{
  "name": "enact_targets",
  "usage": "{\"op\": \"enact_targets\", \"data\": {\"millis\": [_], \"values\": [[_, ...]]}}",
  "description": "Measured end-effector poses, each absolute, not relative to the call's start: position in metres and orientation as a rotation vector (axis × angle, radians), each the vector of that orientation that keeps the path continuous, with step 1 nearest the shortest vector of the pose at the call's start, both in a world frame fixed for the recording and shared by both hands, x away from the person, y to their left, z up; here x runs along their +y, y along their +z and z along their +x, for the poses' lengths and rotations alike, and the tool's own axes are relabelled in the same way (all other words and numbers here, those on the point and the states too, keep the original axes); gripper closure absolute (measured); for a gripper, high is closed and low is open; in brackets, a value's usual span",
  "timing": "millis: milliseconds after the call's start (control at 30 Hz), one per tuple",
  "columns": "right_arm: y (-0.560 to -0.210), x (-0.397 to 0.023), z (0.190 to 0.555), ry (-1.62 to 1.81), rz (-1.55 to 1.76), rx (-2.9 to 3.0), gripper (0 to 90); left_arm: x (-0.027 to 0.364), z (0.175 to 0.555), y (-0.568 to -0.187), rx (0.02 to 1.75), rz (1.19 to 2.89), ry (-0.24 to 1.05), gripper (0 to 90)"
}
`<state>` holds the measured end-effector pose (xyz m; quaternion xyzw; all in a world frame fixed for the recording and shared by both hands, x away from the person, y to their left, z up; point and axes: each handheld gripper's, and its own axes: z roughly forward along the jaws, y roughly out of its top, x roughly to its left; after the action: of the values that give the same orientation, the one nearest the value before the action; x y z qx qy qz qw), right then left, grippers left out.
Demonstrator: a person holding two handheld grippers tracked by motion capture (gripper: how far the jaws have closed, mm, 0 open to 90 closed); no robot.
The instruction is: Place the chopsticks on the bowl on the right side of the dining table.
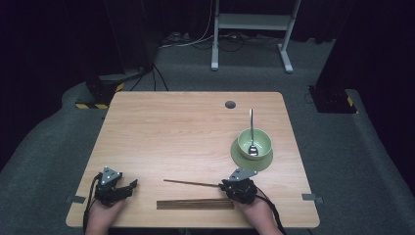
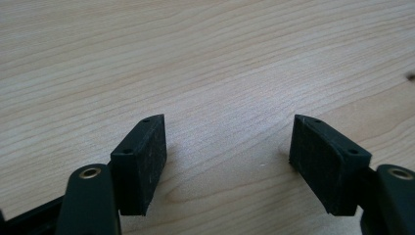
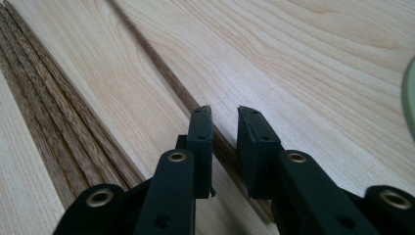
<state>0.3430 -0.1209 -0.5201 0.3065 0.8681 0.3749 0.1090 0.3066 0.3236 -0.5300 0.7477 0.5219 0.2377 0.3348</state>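
A: Near the table's front edge, item one: right gripper (image 1: 221,185), jaws almost together around the end of a single chopstick (image 1: 191,183); whether the pads bite yet cannot be told. Item two?

B: Left gripper (image 1: 132,185), jaws wide, nothing between, resting on the table (image 1: 171,127). Chopstick bundle (image 1: 195,204) lies just in front of the right hand; bowl (image 1: 254,142) with spoon (image 1: 251,132) on saucer (image 1: 244,160) beyond.

A: Step?

B: Likely pickup. Next calls for a firm pinch before lifting.
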Motion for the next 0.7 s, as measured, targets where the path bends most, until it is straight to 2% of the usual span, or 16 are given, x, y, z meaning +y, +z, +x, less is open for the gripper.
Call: {"op": "enact_targets", "data": {"millis": [333, 400, 700], "values": [[-0.521, -0.115, 0.347, 1.116, 0.893, 2.540, 81.8, 0.324, 0.307, -0.530, 1.363, 1.950, 0.620, 30.3], [-0.520, -0.114, 0.347, 1.123, 0.892, 2.538, 77.6, 0.324, 0.307, -0.530, 1.363, 1.950, 0.620, 30.4], [-0.514, -0.124, 0.343, 1.129, 0.904, 2.525, 71.2, 0.323, 0.307, -0.530, 1.365, 1.946, 0.620, 30.5]]}}
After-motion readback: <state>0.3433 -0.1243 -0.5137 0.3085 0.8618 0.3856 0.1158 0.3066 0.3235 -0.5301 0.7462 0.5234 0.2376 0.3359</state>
